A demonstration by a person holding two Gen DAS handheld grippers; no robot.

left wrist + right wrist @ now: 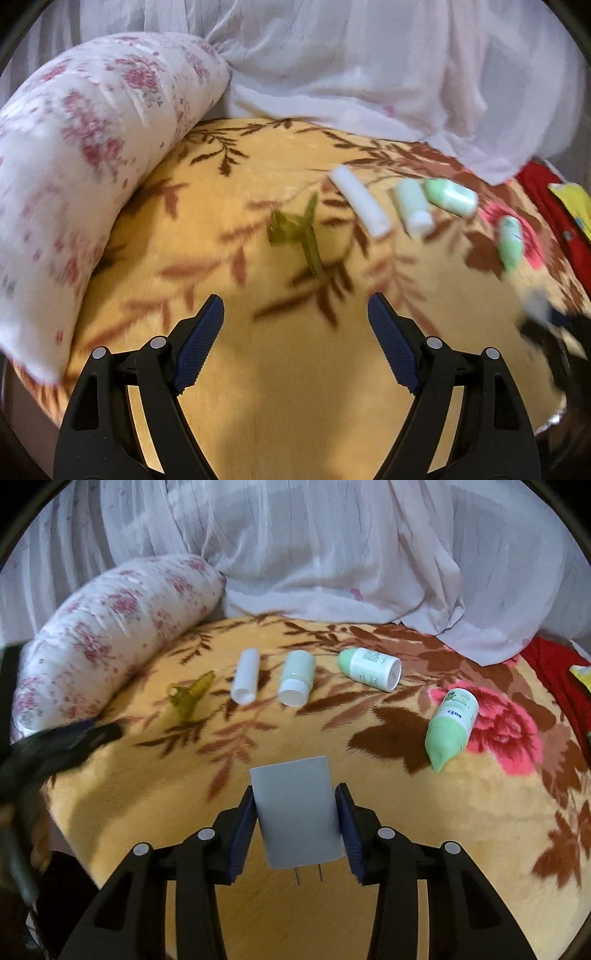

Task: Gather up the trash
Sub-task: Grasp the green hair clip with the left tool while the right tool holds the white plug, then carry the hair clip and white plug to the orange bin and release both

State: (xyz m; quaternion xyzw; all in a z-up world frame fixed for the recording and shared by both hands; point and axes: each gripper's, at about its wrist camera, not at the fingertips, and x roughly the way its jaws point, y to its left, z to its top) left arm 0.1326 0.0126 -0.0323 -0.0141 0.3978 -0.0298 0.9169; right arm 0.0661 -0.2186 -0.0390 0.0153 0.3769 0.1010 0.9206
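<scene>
On a yellow floral blanket (424, 830) lie a green hair clip (190, 698), a white tube (245, 676), a pale green tube (296, 677) and two green-and-white bottles (371, 668) (450, 723). My right gripper (295, 805) is shut on a grey wall charger (297, 814), prongs pointing back toward me, above the blanket. My left gripper (295, 317) is open and empty, just short of the hair clip (297, 232). The left view also shows the white tube (360, 201), the pale green tube (412, 206) and the bottles (450, 195) (509, 240). The left gripper shows blurred at the left edge (66, 738).
A floral bolster pillow (74, 166) lies along the left. White sheer fabric (314, 554) is heaped behind the objects. A red cloth (557, 679) and a yellow packet (572, 203) sit at the far right.
</scene>
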